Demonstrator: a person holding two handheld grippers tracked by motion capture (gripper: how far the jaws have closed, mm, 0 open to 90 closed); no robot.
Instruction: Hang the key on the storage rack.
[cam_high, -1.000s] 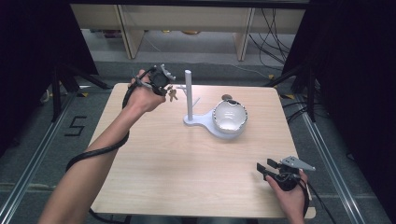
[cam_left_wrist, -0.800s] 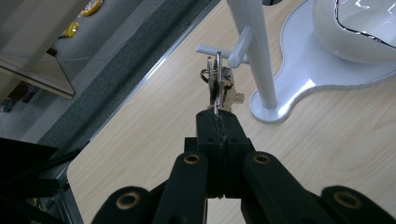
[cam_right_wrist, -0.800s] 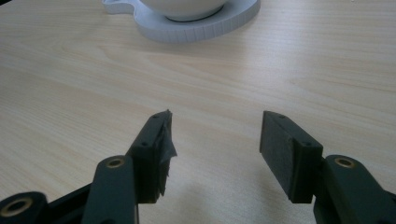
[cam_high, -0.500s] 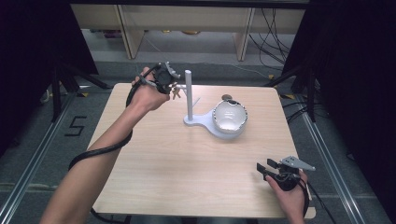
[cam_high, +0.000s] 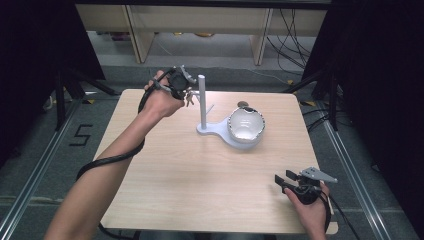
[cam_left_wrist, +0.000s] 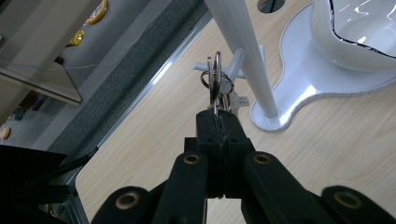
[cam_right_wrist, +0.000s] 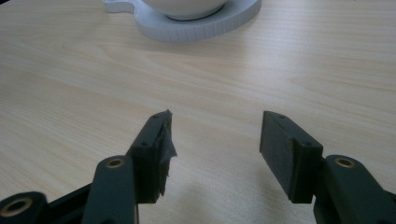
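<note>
Keys carried in toward the post

Over the last second the left gripper (cam_high: 186, 91) has travelled rightward across the far side of the worktop (cam_high: 200, 180), bringing its pinched keys (cam_left_wrist: 217, 84) from well left of the white post (cam_high: 202, 100) to just beside it. In the left gripper view the key ring now hangs right against the post, by its small side peg (cam_left_wrist: 233, 63).

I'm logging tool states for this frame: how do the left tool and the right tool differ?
The left tool is clamped shut on a bunch of keys; the right tool stands open with nothing between its jaws. The left tool is raised beside the white post at the table's far side; the right tool sits low near the table's near edge. Both are black and hand-held.
</note>
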